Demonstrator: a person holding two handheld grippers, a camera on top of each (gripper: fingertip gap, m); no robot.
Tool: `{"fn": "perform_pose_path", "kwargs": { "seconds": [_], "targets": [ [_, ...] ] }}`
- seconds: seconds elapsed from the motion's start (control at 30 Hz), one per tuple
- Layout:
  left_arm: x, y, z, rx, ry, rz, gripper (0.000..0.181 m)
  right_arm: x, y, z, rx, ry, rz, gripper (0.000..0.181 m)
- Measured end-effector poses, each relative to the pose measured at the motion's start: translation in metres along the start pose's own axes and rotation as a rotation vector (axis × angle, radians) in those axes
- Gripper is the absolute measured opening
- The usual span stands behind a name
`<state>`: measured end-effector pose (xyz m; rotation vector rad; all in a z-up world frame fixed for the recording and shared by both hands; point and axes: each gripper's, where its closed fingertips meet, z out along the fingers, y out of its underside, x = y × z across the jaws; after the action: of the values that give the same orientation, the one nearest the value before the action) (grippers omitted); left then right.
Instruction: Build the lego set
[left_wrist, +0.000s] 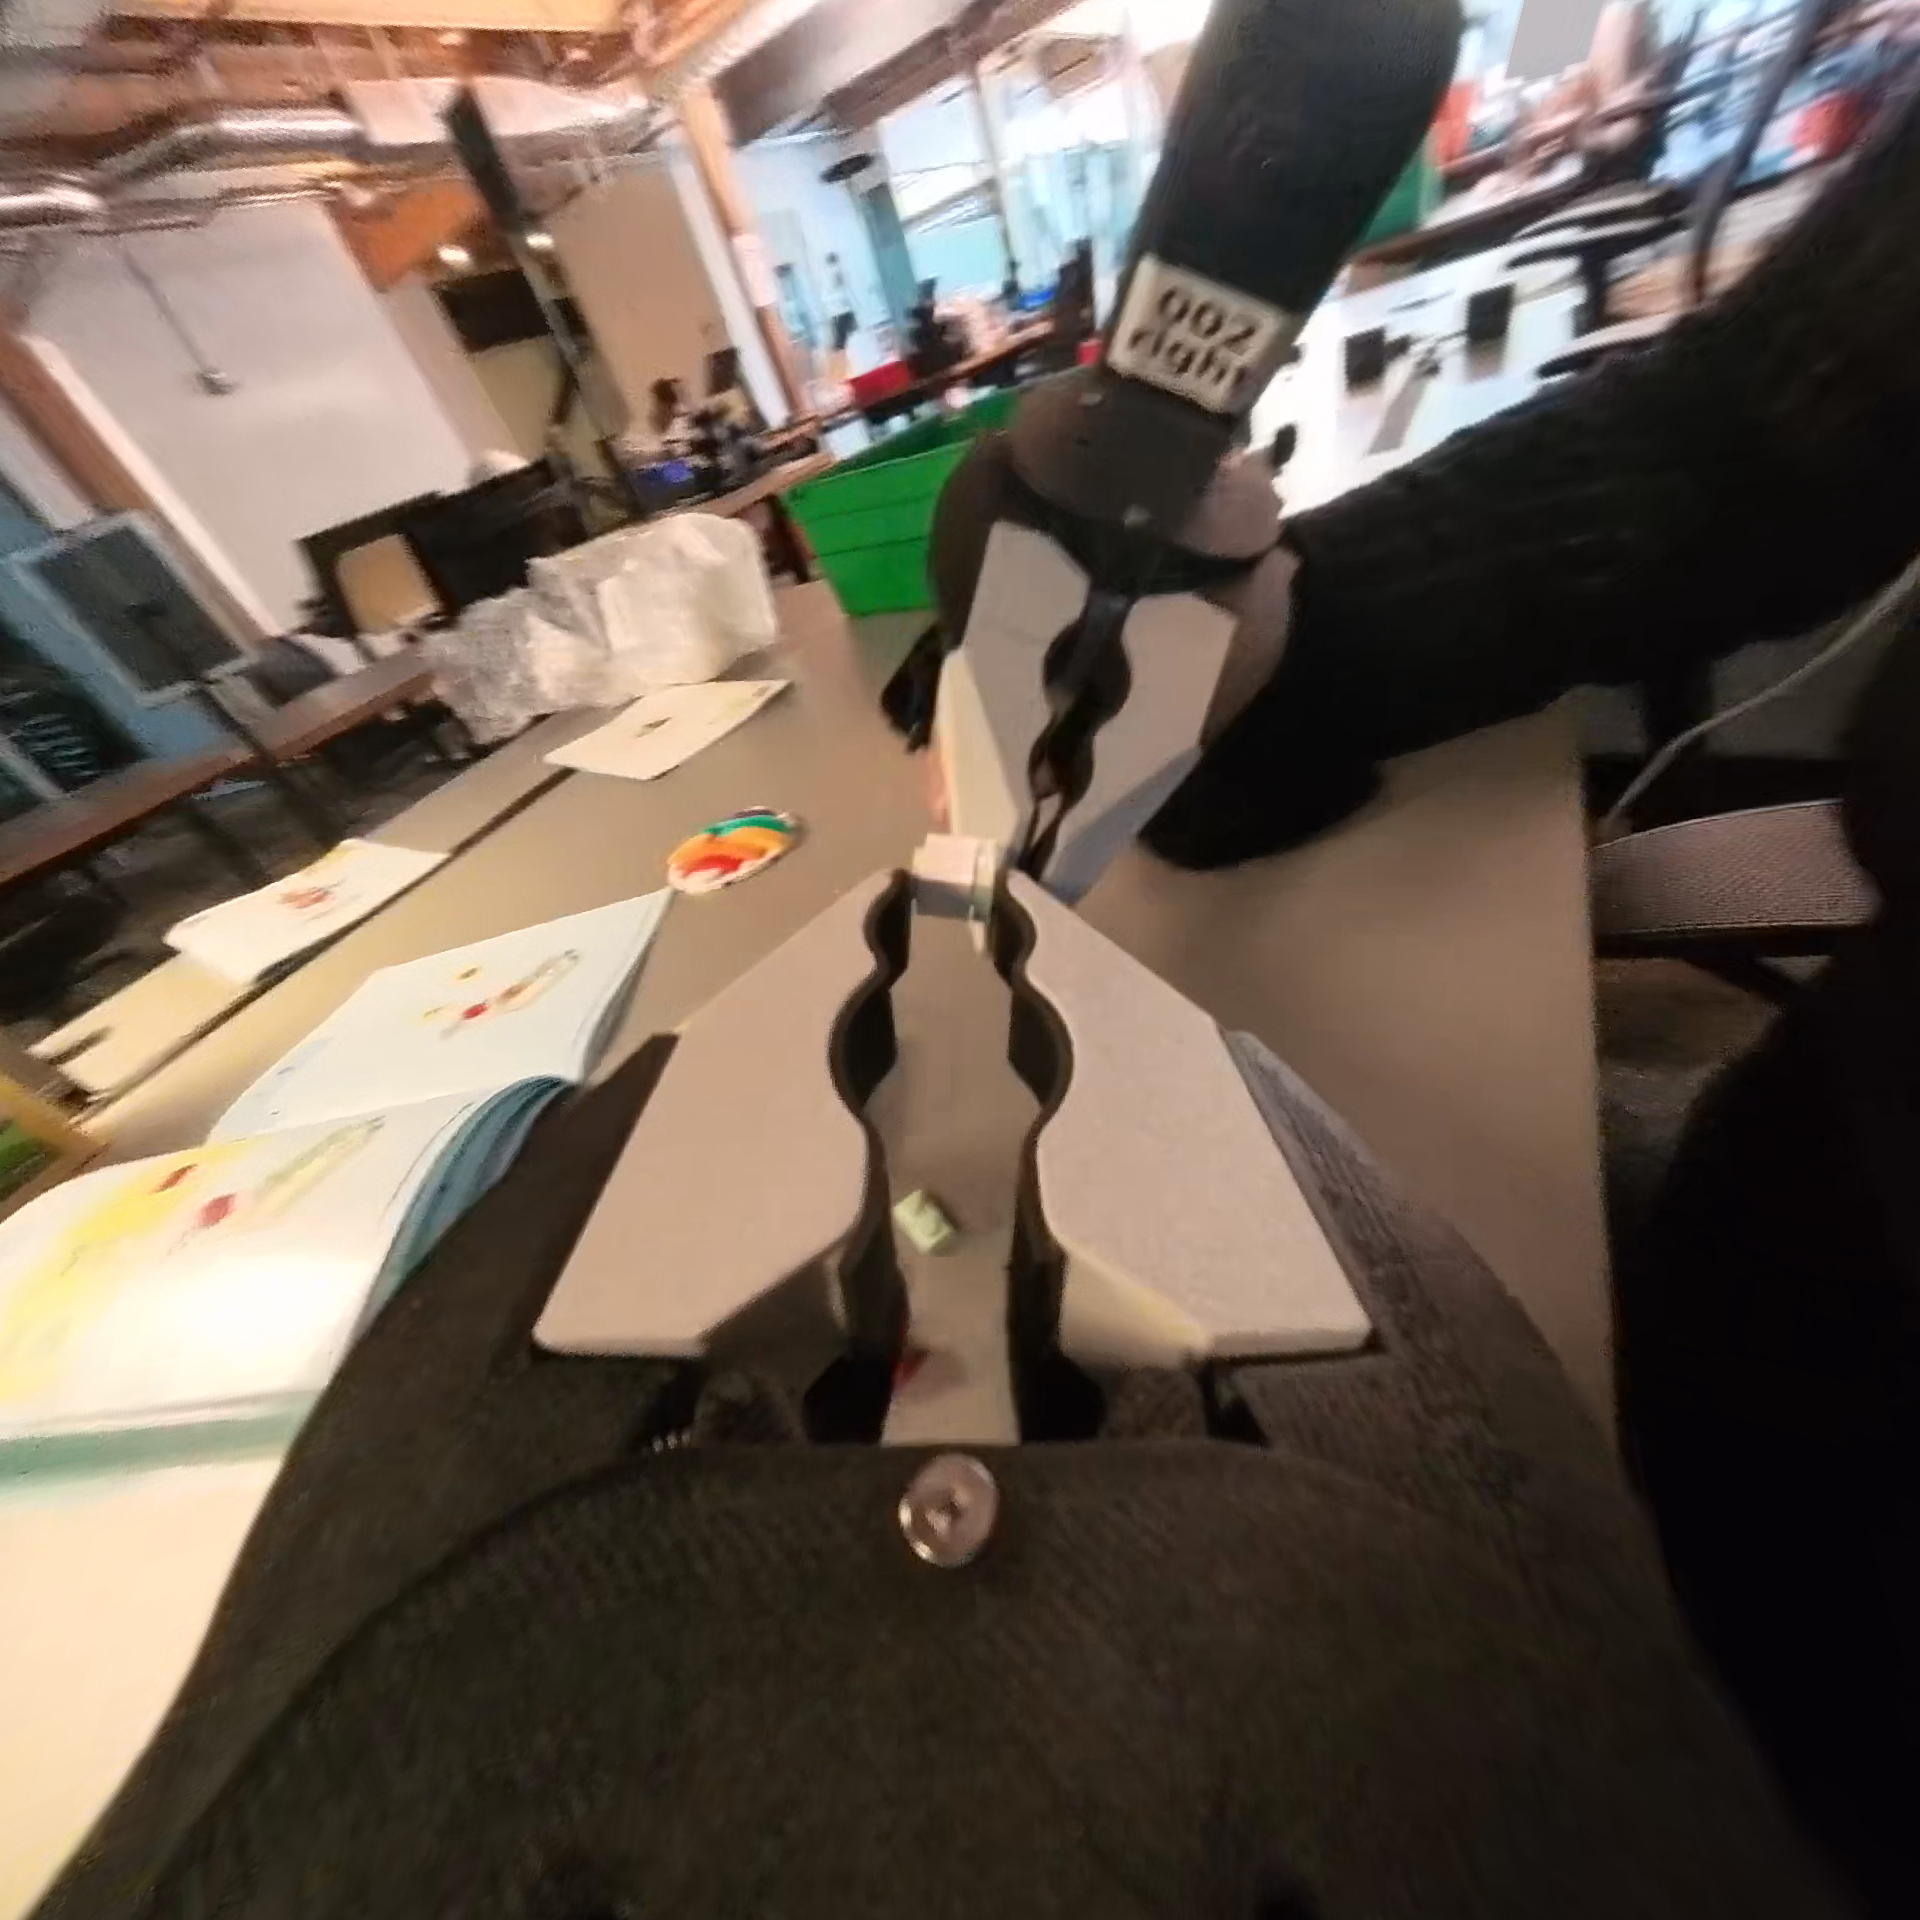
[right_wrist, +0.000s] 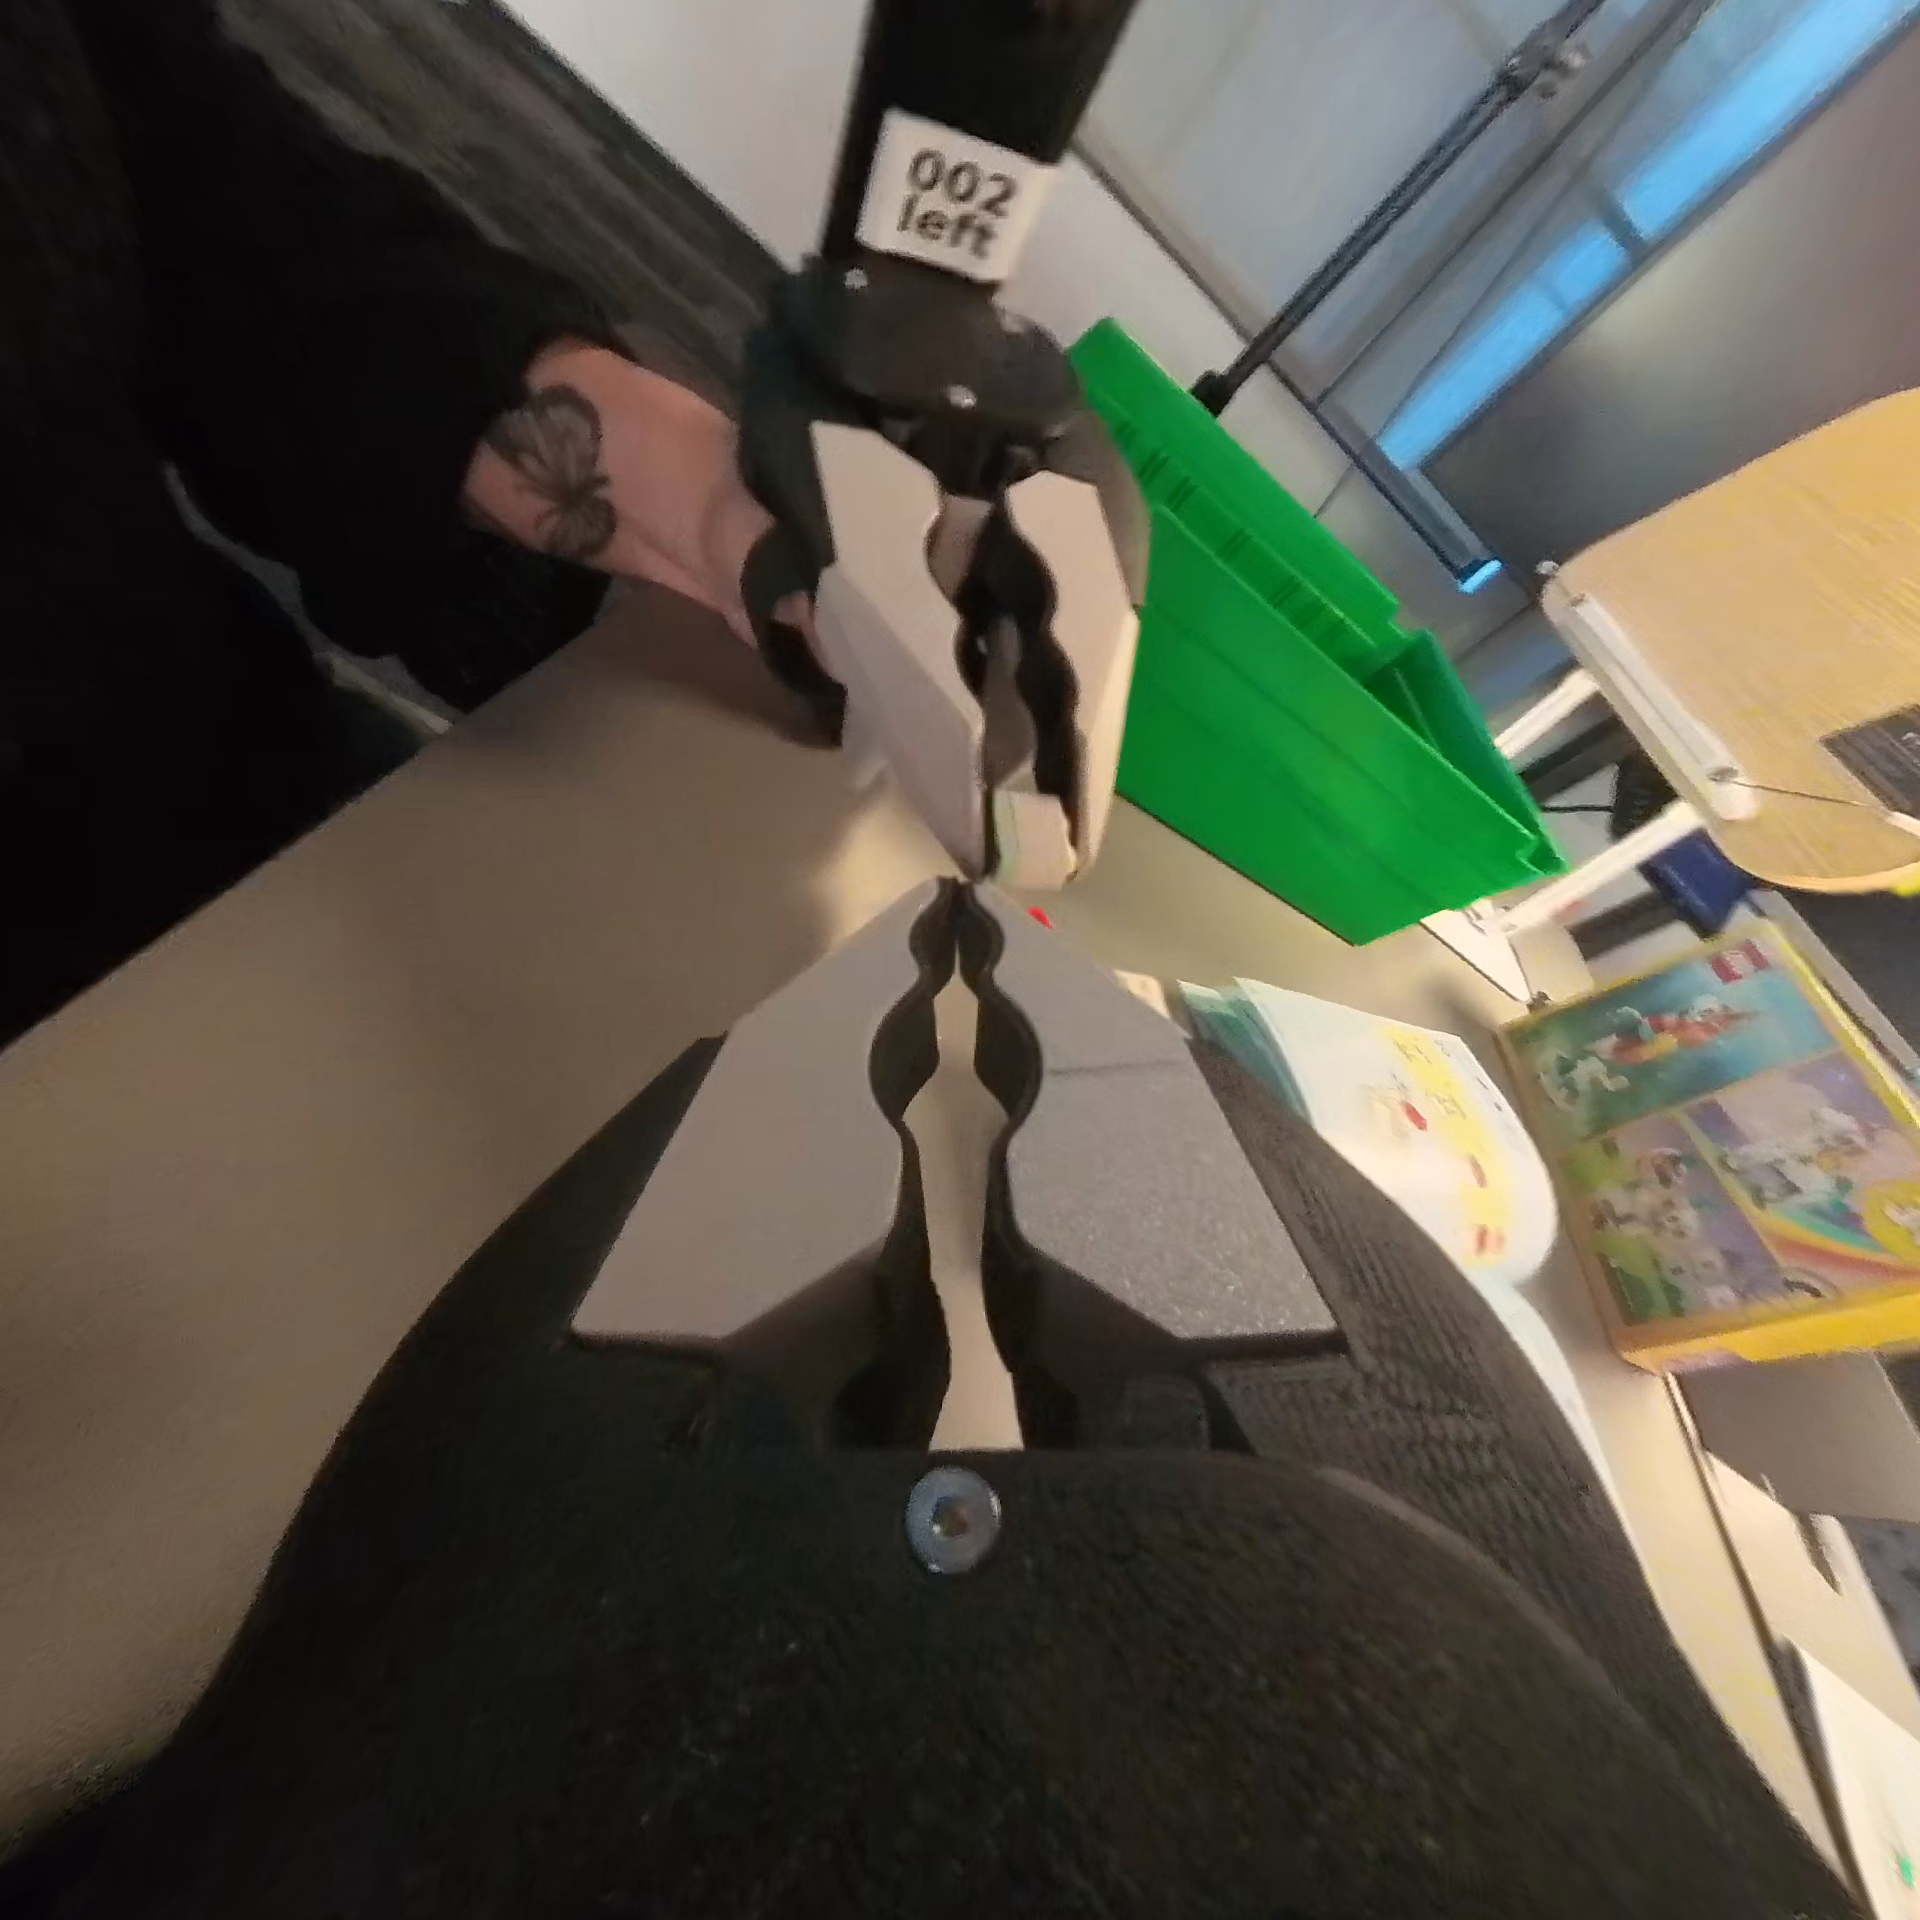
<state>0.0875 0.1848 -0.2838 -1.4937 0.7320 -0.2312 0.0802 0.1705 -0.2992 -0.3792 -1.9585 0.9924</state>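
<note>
My left gripper (left_wrist: 954, 883) is shut on a small white lego piece (left_wrist: 951, 881) at its fingertips, held above the grey table (left_wrist: 1351, 987). My right gripper (left_wrist: 1027, 854) comes down from above and its tips meet that piece. In the right wrist view my right gripper (right_wrist: 951, 896) has its jaws together at the tips, right under the left gripper (right_wrist: 1029, 857) and its white piece (right_wrist: 1031, 840). I cannot tell whether the right one pinches anything. A pale green brick (left_wrist: 923, 1221) and a small red piece (left_wrist: 914, 1366) lie on the table below.
Open instruction booklets (left_wrist: 447, 1049) lie to the left, with a colourful heap of pieces (left_wrist: 732, 847) beyond. A green bin (right_wrist: 1299, 727) stands behind the grippers, a lego box (right_wrist: 1714, 1164) and a booklet (right_wrist: 1403, 1122) to the right. White plastic bags (left_wrist: 623, 613) sit farther back.
</note>
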Motion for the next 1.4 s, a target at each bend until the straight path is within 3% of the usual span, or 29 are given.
{"fn": "perform_pose_path", "kwargs": {
  "seconds": [0.23,0.33,0.47,0.63,0.8,1.03,1.2,1.4],
  "targets": [
    [-0.011,0.003,-0.001,-0.028,-0.123,0.098,0.014,0.001,0.01,0.005,-0.029,-0.031,0.091,0.012],
    [-0.016,0.003,-0.002,-0.04,-0.194,0.189,0.014,0.005,0.026,0.002,-0.046,-0.09,0.29,0.022],
    [-0.019,0.002,-0.003,-0.067,-0.254,0.23,0.014,0.015,0.02,-0.005,0.084,-0.178,0.61,0.026],
    [-0.013,0.002,0.0,-0.067,-0.222,0.269,0.013,0.024,0.003,-0.011,0.261,-0.315,0.962,0.026],
    [0.001,0.009,0.009,-0.104,-0.175,0.39,0.014,0.014,-0.004,-0.008,0.279,-0.466,1.15,0.02],
    [0.0,0.008,0.011,-0.109,-0.226,0.43,0.018,0.01,0.002,-0.005,0.213,-0.452,1.14,0.006],
    [-0.031,-0.003,-0.003,-0.054,-0.37,0.24,0.071,-0.001,0.064,-0.006,-0.222,-0.244,0.743,0.006],
    [-0.061,-0.013,-0.027,0.054,-0.503,0.073,0.071,-0.015,0.079,-0.006,-0.343,-0.272,0.649,0.007]
  ]
}}
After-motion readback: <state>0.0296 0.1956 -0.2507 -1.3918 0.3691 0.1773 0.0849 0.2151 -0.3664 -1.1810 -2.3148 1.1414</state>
